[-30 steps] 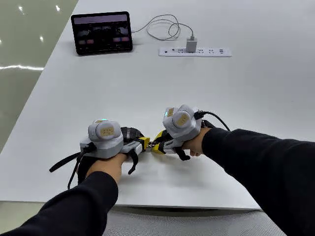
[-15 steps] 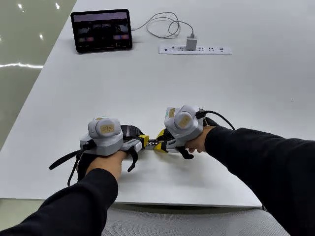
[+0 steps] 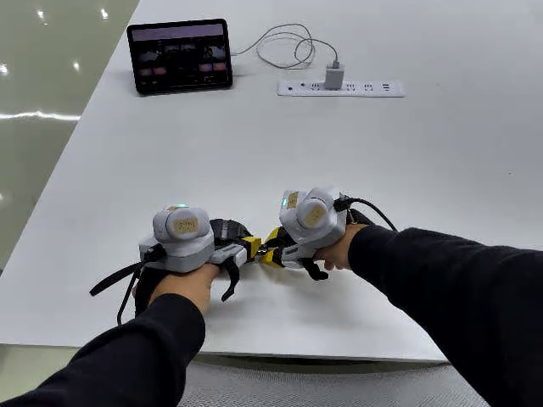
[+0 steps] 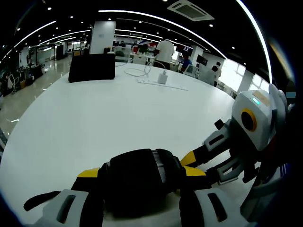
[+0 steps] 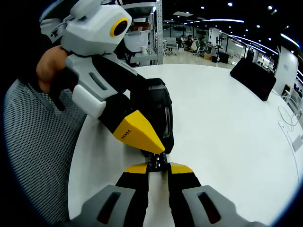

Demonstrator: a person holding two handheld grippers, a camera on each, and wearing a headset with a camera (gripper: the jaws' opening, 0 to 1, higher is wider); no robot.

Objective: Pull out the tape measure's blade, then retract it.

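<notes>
L tongs [image 4: 140, 172] clamped round black tape measure [image 4: 137, 187] — R tongs [image 4: 201, 165] just beside, at its right.

Near the front edge of the table [image 3: 407, 153], the tape measure [image 3: 227, 231] rests on the surface, held between the jaws of the left gripper [image 3: 246, 247], one jaw on each side of its case. Just to its right, the right gripper [image 3: 270, 253] points back at it, tips nearly meeting the left gripper's, jaws pinched together on the blade tip [image 5: 157, 163]. Well behind them, toward the far side, a tablet [image 3: 180, 55] stands at the left and a power strip [image 3: 341, 87] lies to its right. A charger [image 3: 335, 76] sits on the strip, and its cable [image 3: 284, 47] loops behind, between the two.
</notes>
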